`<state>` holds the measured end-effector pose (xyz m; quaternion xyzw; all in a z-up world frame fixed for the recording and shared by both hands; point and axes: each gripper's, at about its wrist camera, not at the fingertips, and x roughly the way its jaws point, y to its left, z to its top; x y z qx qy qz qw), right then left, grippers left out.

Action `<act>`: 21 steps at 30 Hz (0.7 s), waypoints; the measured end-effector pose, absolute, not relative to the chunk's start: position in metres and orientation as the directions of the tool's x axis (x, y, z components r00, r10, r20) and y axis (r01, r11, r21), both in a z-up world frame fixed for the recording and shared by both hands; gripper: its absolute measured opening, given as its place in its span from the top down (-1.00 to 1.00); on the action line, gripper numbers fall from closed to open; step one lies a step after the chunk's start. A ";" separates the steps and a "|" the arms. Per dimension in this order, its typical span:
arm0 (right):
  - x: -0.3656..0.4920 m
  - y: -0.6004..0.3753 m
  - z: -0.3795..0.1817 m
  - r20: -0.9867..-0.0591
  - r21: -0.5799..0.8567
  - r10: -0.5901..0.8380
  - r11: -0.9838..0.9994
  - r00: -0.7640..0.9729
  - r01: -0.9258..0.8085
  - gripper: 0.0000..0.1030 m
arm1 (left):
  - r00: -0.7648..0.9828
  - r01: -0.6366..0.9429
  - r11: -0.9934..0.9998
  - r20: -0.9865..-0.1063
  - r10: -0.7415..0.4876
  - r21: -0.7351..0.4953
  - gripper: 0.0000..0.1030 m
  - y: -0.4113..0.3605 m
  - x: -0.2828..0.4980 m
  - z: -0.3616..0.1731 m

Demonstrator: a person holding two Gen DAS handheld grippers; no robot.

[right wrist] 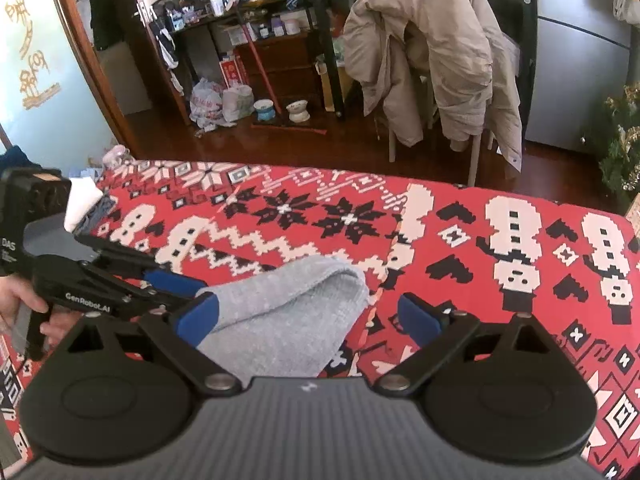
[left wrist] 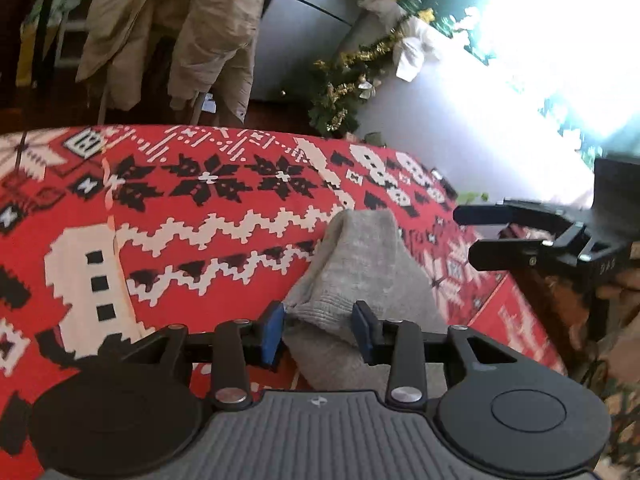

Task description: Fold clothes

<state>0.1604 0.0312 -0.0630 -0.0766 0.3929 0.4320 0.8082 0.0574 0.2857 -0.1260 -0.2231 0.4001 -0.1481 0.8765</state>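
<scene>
A grey knitted garment (left wrist: pixel 356 264) lies folded in a narrow strip on the red patterned cloth (left wrist: pixel 192 200) over the table. My left gripper (left wrist: pixel 319 330) is open, its blue pads either side of the garment's ribbed near end, not closed on it. In the right wrist view the same garment (right wrist: pixel 288 316) lies between the fingers of my right gripper (right wrist: pixel 308 320), which is wide open; its left pad (right wrist: pixel 200 316) touches the garment's edge. The left gripper (right wrist: pixel 176 284) shows there at the left, at the garment's end. The right gripper (left wrist: pixel 472 236) shows at the right of the left wrist view.
A beige jacket (right wrist: pixel 432 52) hangs over a chair beyond the table's far edge. A grey fridge (right wrist: pixel 580 80) stands at the back right, cluttered shelves (right wrist: pixel 256 20) at the back left. A tinsel-decked plant (left wrist: pixel 344 84) stands near the table's right corner. White and dark items (right wrist: pixel 86 204) lie at the table's left end.
</scene>
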 end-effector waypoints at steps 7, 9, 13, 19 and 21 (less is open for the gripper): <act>0.184 0.032 -0.077 -0.722 0.242 0.618 0.645 0.310 -0.724 -0.87 | 0.618 0.067 0.835 -0.634 -0.465 -0.547 0.64 0.286 0.059 -0.136; 0.193 0.033 -0.087 -0.726 0.279 0.623 0.653 0.290 -0.704 -0.63 | 0.620 0.074 0.845 -0.639 -0.455 -0.530 0.71 0.283 0.059 -0.134; 0.212 0.033 -0.108 -0.708 0.397 0.663 0.657 0.242 -0.640 -0.10 | 0.629 0.078 0.865 -0.648 -0.428 -0.496 0.76 0.282 0.057 -0.129; 0.217 0.043 -0.110 -0.655 0.415 0.699 0.650 0.287 -0.636 0.92 | 0.644 0.030 0.837 -0.630 -0.434 -0.546 0.77 0.296 0.052 -0.135; 0.216 0.046 -0.110 -0.649 0.401 0.700 0.647 0.298 -0.648 0.92 | 0.651 0.000 0.815 -0.619 -0.440 -0.579 0.77 0.303 0.050 -0.140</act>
